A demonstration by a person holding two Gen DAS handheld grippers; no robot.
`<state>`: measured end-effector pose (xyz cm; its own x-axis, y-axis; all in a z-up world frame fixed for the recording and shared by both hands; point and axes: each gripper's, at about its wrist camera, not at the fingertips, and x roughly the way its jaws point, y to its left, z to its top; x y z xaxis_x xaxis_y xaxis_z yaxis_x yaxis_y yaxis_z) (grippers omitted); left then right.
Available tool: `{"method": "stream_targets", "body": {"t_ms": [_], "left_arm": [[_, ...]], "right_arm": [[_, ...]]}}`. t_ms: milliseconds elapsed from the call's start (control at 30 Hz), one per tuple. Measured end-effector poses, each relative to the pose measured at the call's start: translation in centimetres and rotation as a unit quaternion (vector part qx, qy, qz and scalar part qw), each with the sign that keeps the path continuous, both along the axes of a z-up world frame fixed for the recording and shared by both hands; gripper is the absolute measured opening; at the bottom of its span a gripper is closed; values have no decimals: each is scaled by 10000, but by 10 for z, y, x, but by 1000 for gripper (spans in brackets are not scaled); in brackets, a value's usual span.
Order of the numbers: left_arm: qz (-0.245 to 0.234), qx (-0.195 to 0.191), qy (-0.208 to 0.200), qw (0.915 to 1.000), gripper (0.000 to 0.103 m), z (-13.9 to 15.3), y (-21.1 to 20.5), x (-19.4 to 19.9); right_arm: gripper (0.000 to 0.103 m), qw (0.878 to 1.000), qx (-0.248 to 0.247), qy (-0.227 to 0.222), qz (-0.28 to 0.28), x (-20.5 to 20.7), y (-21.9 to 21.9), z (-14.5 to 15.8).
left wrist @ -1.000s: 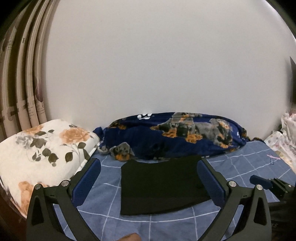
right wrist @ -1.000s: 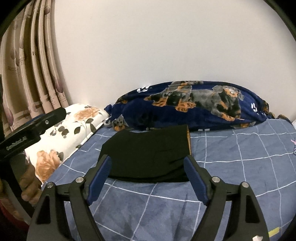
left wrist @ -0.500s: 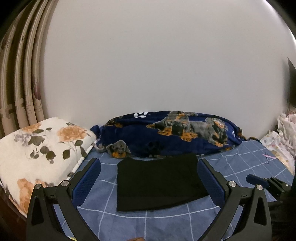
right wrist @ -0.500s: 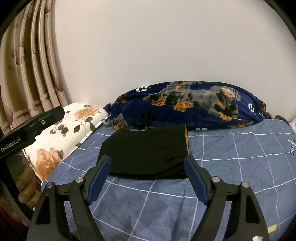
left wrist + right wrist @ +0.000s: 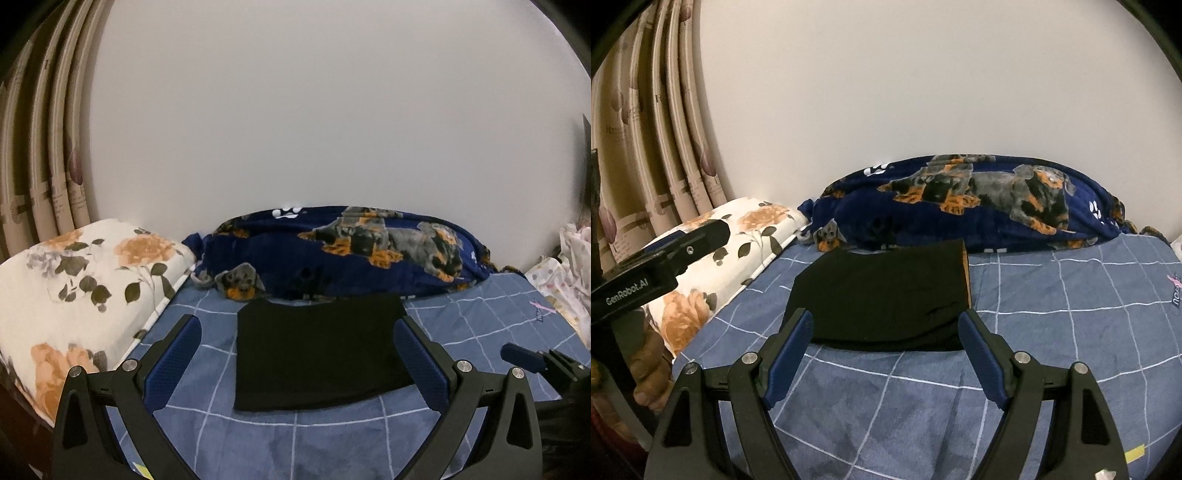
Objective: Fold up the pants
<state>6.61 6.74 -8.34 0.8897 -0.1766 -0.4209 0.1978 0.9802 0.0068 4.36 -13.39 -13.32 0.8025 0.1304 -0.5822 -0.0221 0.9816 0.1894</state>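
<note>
The black pants [image 5: 317, 350] lie folded into a flat rectangle on the blue checked bedsheet [image 5: 332, 450]; they also show in the right wrist view [image 5: 886, 295], with a tan edge at their right side. My left gripper [image 5: 297, 350] is open and empty, held back from the pants on the near side. My right gripper [image 5: 886, 341] is open and empty, just short of the pants' near edge. The left gripper's body [image 5: 657, 266] shows at the left of the right wrist view; the right gripper's tip [image 5: 524, 356] shows at the right of the left wrist view.
A navy dog-print blanket [image 5: 351, 258] is bunched along the wall behind the pants. A white floral pillow [image 5: 74, 288] lies at the left. Curtains [image 5: 657, 129] hang at the far left. Dotted pale fabric [image 5: 561, 273] sits at the right bed edge.
Both grippers have drawn back and up a little from the folded pants, which look smaller and farther now. The pants have not moved. Both grippers stay open.
</note>
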Motion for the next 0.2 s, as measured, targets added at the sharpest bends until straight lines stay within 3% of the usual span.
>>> {"method": "stream_targets", "body": {"t_ms": [200], "left_arm": [[103,-1,154,9998,103,-7,0,5]], "right_arm": [[79,10000,-20,15,-8,3,0,-2]]}}
